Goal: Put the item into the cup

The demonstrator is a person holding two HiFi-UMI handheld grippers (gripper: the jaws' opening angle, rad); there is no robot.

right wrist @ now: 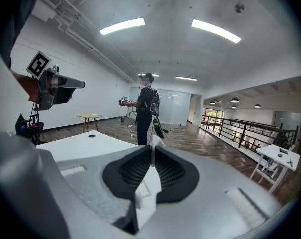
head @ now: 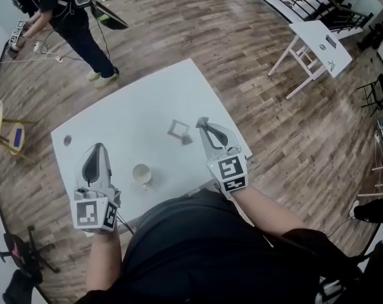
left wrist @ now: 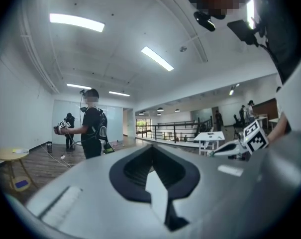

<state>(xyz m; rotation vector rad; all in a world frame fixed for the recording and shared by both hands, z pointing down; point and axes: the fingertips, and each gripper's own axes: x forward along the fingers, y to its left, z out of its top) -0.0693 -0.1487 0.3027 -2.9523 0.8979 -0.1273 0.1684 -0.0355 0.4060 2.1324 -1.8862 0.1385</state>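
My right gripper (head: 201,121), mid-frame, pinches the item (head: 178,129) by one edge. It looks thin, light and floppy, so I'd keep that edge hold over the cup (head: 142,175). My left gripper (left wrist: 150,147) is pressed together, empty.

floor (head: 242,37): wood planks | walls (right wrist: 98,96): white | ceiling lights (right wrist: 121,26): strip (lit) | railing (right wrist: 240,131): black

A small flat white square packet (head: 178,129) is hanging clamped edge-on between the fingers (right wrist: 133,172) of the right gripper (head: 201,121), clear of the white worktop (head: 134,125). A cream round cup (head: 142,174) is standing upright, mouth open, near the worktop's front edge, apart from the packet.
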